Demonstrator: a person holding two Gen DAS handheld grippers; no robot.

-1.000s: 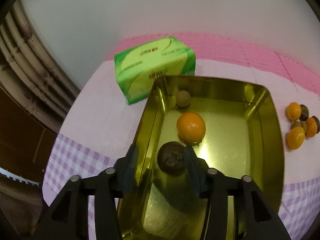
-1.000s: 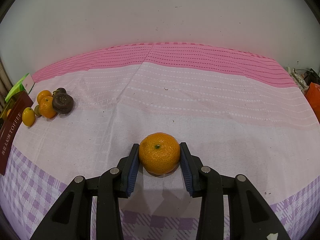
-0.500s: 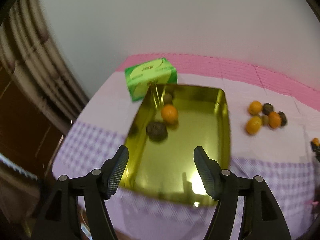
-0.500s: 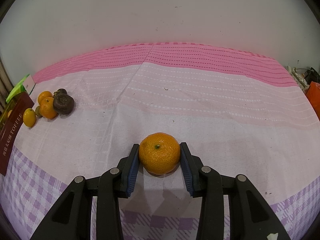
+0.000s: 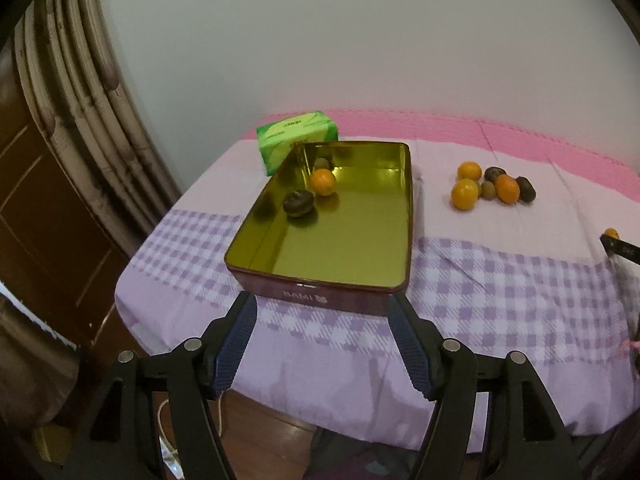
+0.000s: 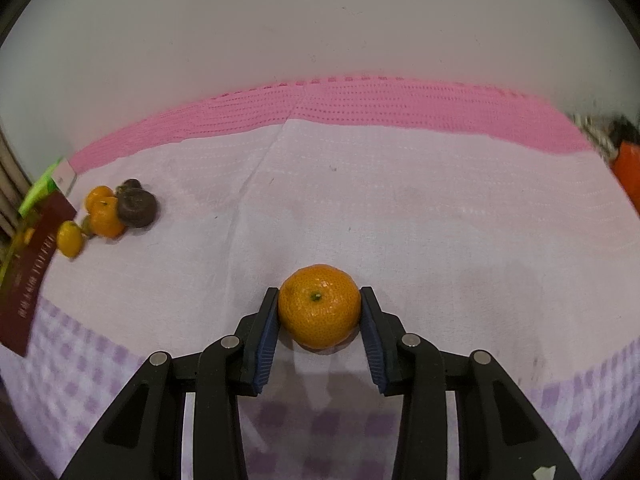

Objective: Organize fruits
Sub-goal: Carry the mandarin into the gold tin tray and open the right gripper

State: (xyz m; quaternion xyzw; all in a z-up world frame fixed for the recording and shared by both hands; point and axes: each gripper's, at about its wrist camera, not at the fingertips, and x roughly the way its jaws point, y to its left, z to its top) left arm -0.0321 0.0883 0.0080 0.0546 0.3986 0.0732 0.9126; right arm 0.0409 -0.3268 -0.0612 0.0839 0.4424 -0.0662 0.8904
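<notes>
A gold-lined tin (image 5: 408,216) stands on the cloth-covered table and holds a dark wrinkled fruit (image 5: 298,202), an orange (image 5: 323,182) and a small brownish fruit (image 5: 322,164). My left gripper (image 5: 322,334) hangs open and empty in front of the tin's near wall, off the table edge. A cluster of oranges and dark fruits (image 5: 493,188) lies right of the tin; the same cluster (image 6: 108,216) shows at the left of the right wrist view. My right gripper (image 6: 319,314) is shut on a mandarin (image 6: 319,306), which rests on the cloth.
A green tissue pack (image 5: 298,140) sits behind the tin by the wall. The tin's dark red side (image 6: 28,272) shows at the left edge of the right wrist view. An orange-red object (image 6: 628,168) lies at the far right. A wooden door and pipes (image 5: 80,120) stand left of the table.
My left gripper let go of the dark fruit in the tin, opened, and pulled back and up until it is past the tin's near wall. The right gripper kept still on the mandarin.
</notes>
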